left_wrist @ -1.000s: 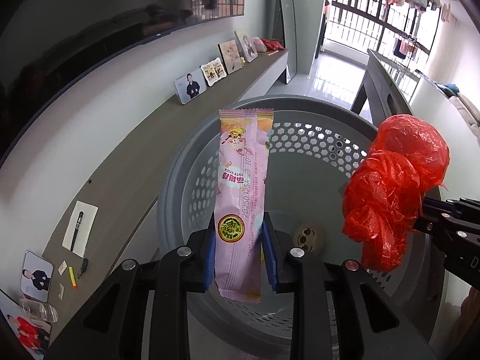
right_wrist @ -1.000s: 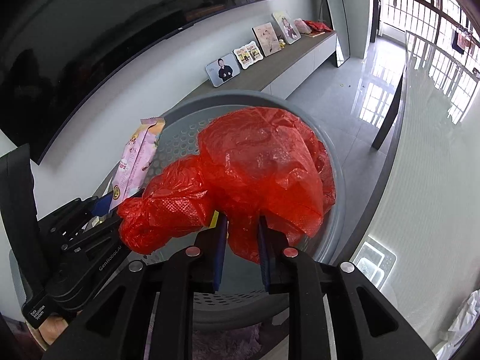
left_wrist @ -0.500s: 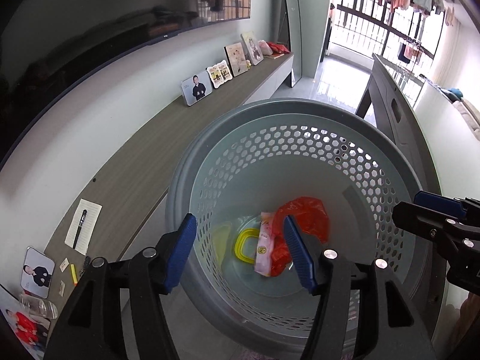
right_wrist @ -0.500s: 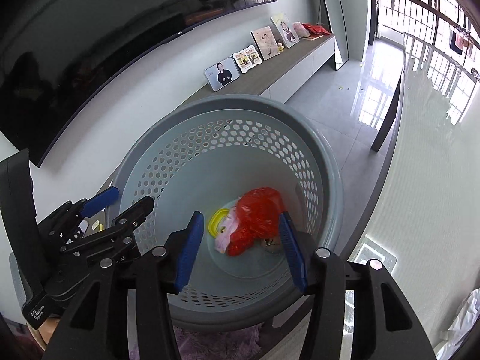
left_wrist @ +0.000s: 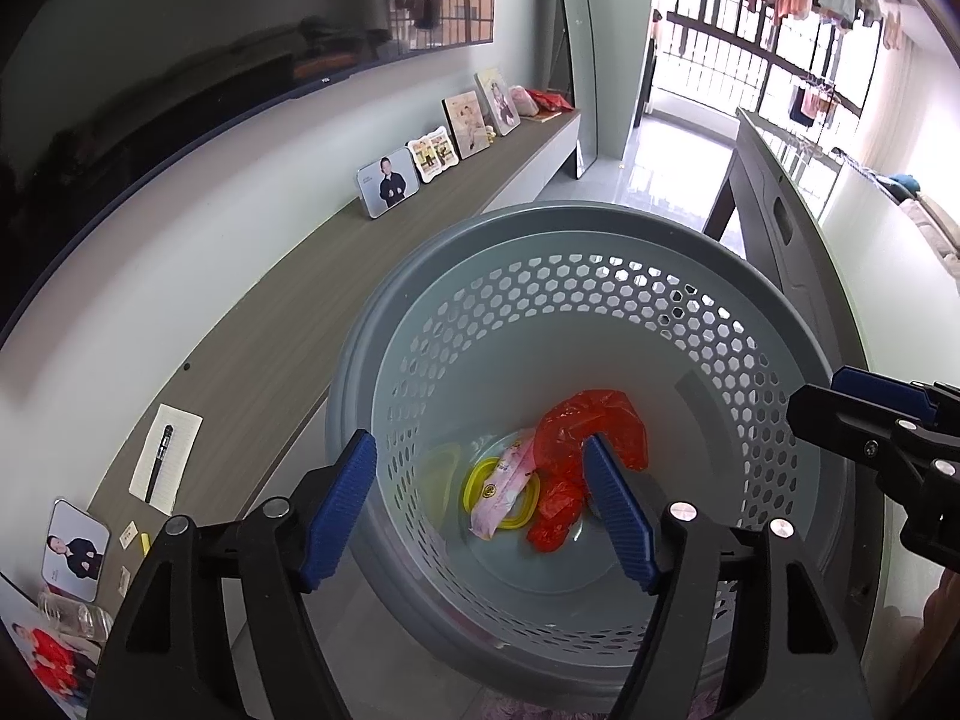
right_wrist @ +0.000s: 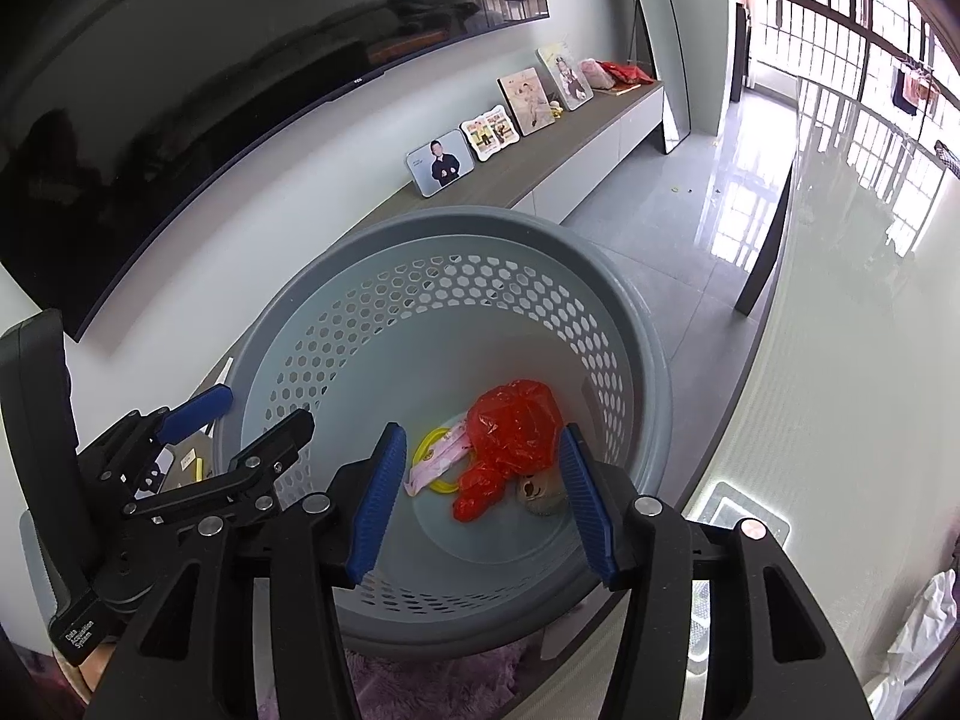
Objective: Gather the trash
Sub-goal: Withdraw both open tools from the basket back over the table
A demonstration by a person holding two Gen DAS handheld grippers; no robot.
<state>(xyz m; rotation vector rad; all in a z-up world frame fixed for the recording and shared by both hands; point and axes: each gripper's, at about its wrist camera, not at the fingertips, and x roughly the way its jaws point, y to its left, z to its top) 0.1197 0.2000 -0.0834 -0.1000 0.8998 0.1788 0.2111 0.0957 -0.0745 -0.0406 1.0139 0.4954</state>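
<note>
A second ago the left gripper point(left_wrist: 480, 507) was clamped on the pink wrapper point(left_wrist: 503, 489) and the right gripper point(right_wrist: 480, 495) on the red plastic bag point(right_wrist: 510, 435), both held up above the grey basket point(left_wrist: 420, 276); now both pieces lie on the basket floor, and neither is touched by a gripper. The left jaws have just been opening and stand wide apart with nothing between them; the right jaws have also just been opening and stand apart, likewise bare.

In the left wrist view the pink wrapper lies slanted across a yellow ring-shaped lid point(left_wrist: 477, 483), with the red plastic bag touching its right side; both sit well below the blue pads point(left_wrist: 342, 504), seen through the gap between them; the bag's right part is partly hidden behind the right-hand pad. In the right wrist view the same heap shows between that gripper's pads point(right_wrist: 378, 498): the wrapper point(right_wrist: 441, 456) to the left over the yellow lid point(right_wrist: 427, 443), the bag in the middle, and a small tan soft toy point(right_wrist: 540, 489) just beside the bag's lower right.

The basket stands in front of a long wooden bench point(left_wrist: 300, 300) carrying framed photos point(left_wrist: 389, 180); the left gripper point(right_wrist: 222, 438) hangs over the basket's left rim in the right wrist view; the right gripper point(left_wrist: 864, 420) shows at the right edge of the left wrist view.
</note>
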